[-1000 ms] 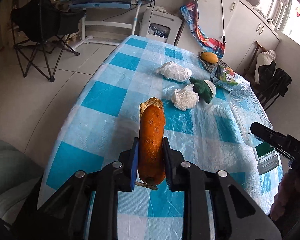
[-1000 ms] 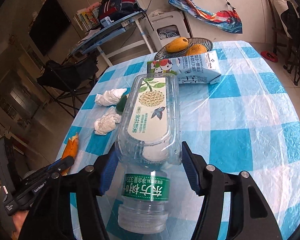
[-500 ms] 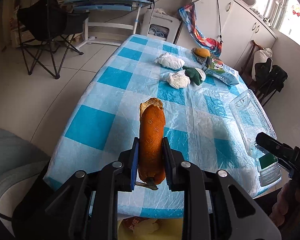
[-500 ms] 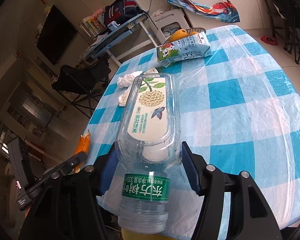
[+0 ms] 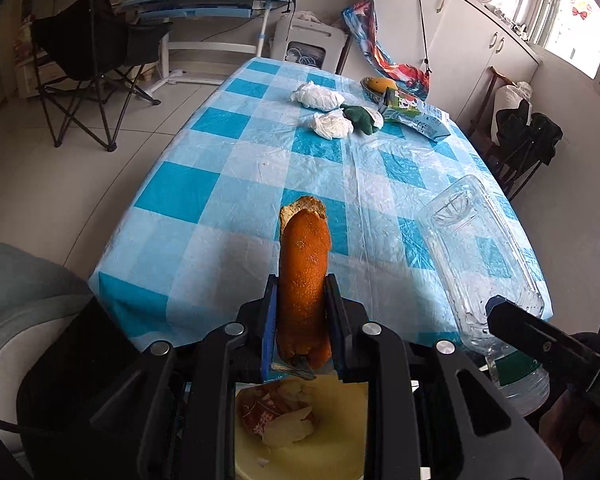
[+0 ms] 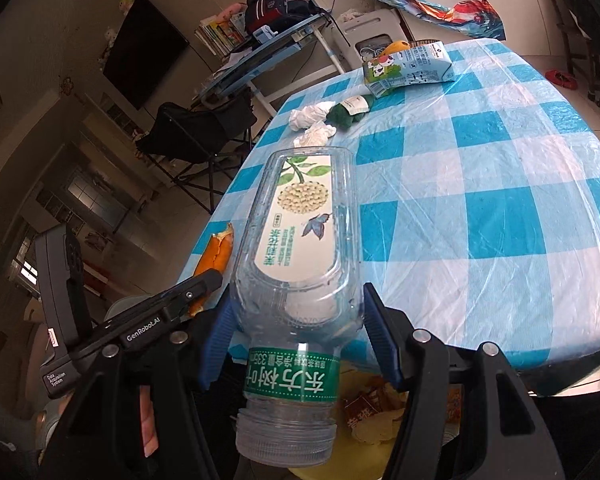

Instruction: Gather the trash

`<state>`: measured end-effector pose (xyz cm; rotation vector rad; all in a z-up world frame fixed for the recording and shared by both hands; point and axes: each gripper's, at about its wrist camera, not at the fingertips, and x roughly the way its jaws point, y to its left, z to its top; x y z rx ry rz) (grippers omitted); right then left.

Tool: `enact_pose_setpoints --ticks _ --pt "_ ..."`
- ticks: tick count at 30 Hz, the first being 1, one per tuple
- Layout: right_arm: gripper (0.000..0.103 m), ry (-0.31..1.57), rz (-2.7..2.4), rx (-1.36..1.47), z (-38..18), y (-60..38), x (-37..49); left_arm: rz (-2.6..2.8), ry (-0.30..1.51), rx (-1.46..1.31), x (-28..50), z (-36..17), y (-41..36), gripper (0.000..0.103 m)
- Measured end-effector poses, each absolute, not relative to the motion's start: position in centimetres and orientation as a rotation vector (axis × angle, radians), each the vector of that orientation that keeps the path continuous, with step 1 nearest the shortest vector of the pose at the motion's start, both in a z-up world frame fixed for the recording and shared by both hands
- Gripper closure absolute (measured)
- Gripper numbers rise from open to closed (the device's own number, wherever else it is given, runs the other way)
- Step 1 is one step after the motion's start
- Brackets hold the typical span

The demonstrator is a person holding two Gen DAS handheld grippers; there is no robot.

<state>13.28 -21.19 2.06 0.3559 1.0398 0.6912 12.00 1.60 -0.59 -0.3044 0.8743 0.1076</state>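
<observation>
My left gripper (image 5: 302, 286) is shut on an orange peel (image 5: 303, 280), held upright past the table's near edge. My right gripper (image 6: 296, 304) is shut on a clear plastic bottle (image 6: 300, 240) with a green neck band; the bottle (image 5: 480, 256) also shows at the right of the left wrist view. Below both grippers sits a yellow bin (image 5: 332, 440) with wrappers and scraps inside. Far down the blue-checked table (image 5: 228, 184) lie two crumpled white tissues (image 5: 332, 125), a green wrapper (image 5: 362, 118) and a milk carton (image 5: 416, 114).
A fruit basket with a mango (image 5: 378, 85) stands at the table's far end. A black folding chair (image 5: 88, 52) and a blue desk (image 5: 204, 4) stand on the floor to the left. Dark chairs (image 5: 528, 140) stand at the right. A grey seat (image 5: 24, 292) is near left.
Both grippers have drawn back from over the table to past its near edge, carrying the peel and the bottle. The yellow bin has come into view beneath them.
</observation>
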Motion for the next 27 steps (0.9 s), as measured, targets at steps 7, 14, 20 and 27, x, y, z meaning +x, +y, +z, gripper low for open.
enact_pose_setpoints --ticks 7,14,20,27 --pt "0.043 1.112 0.765 0.264 0.7 -19.1 8.2 0.098 0.941 -0.337 8.1 -3.0 0.8 0.081" --pt "0.044 1.176 0.767 0.088 -1.0 -16.5 6.1 0.113 1.046 -0.351 5.8 -5.1 0.6 0.077" --pt "0.041 1.162 0.686 0.117 -1.4 -17.7 6.4 0.133 1.021 -0.377 4.9 -4.9 1.6 0.05" --pt "0.035 1.117 0.604 0.128 -1.2 -18.4 6.5 0.116 0.897 -0.398 3.9 -3.1 1.9 0.035"
